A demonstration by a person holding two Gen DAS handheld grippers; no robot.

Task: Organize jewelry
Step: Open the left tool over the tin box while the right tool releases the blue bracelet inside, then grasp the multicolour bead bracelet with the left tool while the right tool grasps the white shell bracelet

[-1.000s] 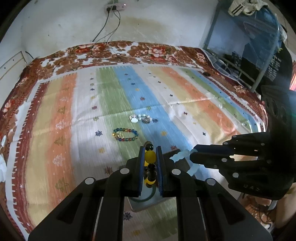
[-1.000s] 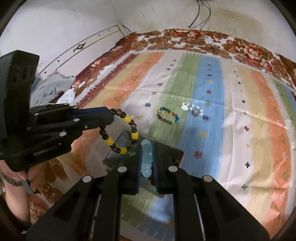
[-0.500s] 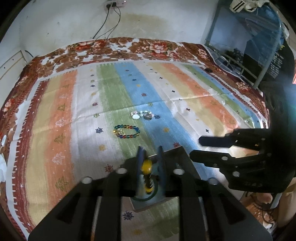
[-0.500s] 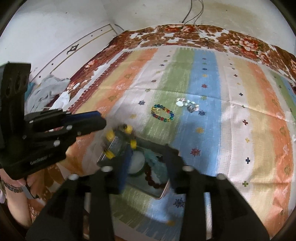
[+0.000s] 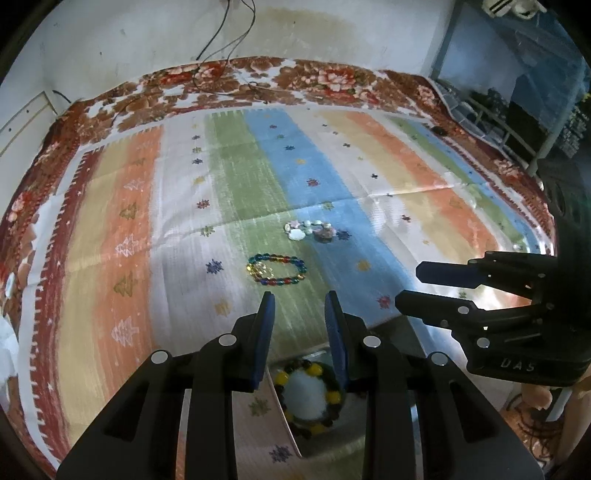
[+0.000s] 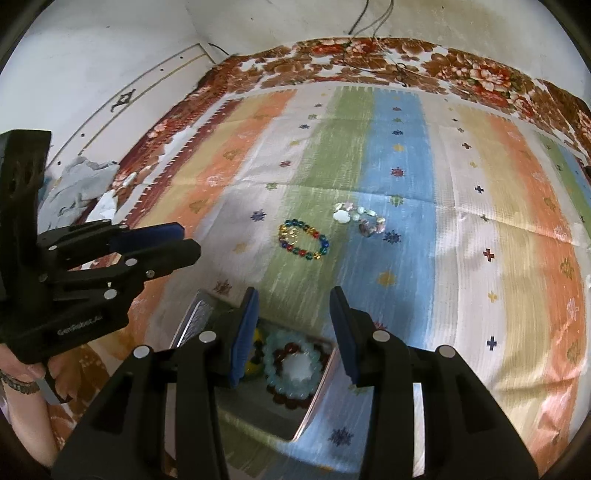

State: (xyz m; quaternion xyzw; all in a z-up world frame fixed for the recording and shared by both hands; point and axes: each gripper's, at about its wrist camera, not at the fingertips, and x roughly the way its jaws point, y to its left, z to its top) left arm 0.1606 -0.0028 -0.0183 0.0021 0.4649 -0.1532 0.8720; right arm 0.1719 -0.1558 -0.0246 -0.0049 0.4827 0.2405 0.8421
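My left gripper [image 5: 300,306] is open and empty above a small open box [image 5: 317,439] at the near edge. A yellow-and-dark bead bracelet [image 5: 308,395] lies inside the box. My right gripper [image 6: 293,301] is open and empty over the same box [image 6: 314,398], where a pale blue bead bracelet [image 6: 295,369] lies on top of a dark red one, with the yellow-and-dark bracelet [image 6: 255,360] beside them. A multicoloured bead bracelet [image 5: 277,269] [image 6: 303,243] and a pale shell bracelet [image 5: 310,230] [image 6: 360,218] lie on the striped cloth farther out.
The striped cloth [image 5: 110,258] covers a bed with a floral border [image 5: 258,77]. White walls stand behind, with hanging cables [image 5: 221,33]. A metal rack [image 5: 517,92] stands at the right. Crumpled cloth [image 6: 81,184] lies off the bed's left edge.
Both grippers opened. The yellow-and-dark bracelet dropped from my left gripper and the pale blue one from my right gripper, both into the box.
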